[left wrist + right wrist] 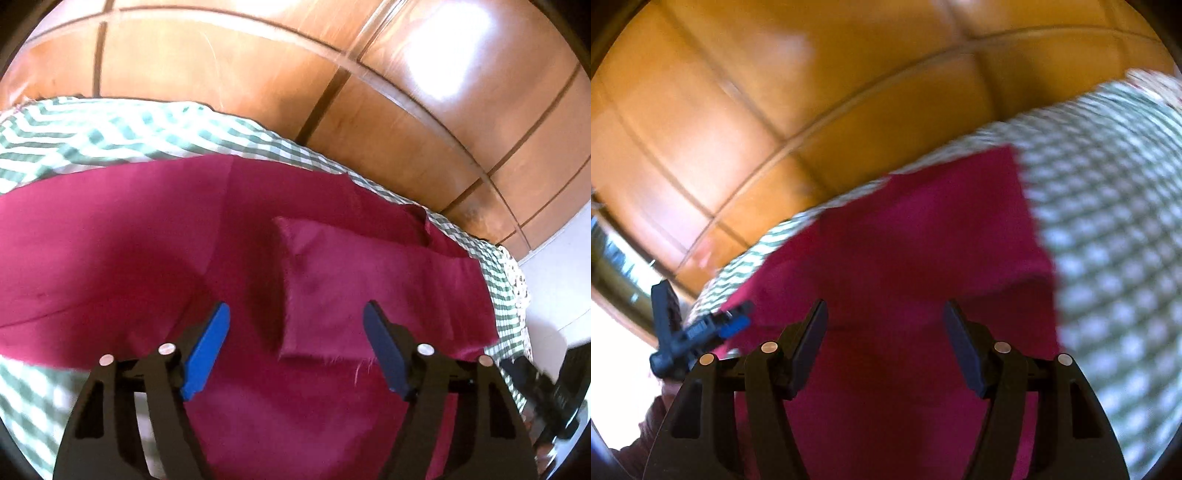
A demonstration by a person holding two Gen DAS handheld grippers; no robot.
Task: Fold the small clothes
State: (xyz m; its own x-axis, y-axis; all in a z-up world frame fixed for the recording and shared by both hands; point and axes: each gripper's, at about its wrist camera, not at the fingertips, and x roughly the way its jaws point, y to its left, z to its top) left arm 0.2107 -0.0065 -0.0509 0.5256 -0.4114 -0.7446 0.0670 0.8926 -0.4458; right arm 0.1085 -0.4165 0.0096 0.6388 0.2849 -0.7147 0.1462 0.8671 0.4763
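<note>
Lying spread over a green-and-white checked cloth (110,125): a magenta garment (122,236), its far edge running close to the cloth's far border. Resting on top of it, toward the right in the left wrist view, a folded-over flap (354,280) of the same fabric, frayed threads showing along its near edge. Standing behind the cloth, brown wooden cabinet panels (229,62) with dark seams and a bright glare patch on the upper right.

Hovering above the garment, the left tongs (297,328), jaws standing moderately apart, blue pads (208,347) clear of the fabric, nothing pinched between them. Sitting just below the gap and slightly right of centre, the near left corner of the flap.

Hanging over the same magenta garment (916,229) in the right wrist view, the right tongs (884,328), jaws likewise parted about halfway, dark pads (812,339) gripping nothing. Blurring heavily here, the checked cloth (1108,221) on the right and the wooden panels (738,92) behind. Showing at the left edge of this view, the blue-tipped left tongs (698,328), smeared, above the garment's left border. Peeking in at the lower left corner, part of a person's dark reddish sleeve (646,435), too blurred for detail.

Appearing at the far right of the left wrist view, a white surface (554,280) beyond the cloth's edge, and something dark at the lower right, impossible to identify.
</note>
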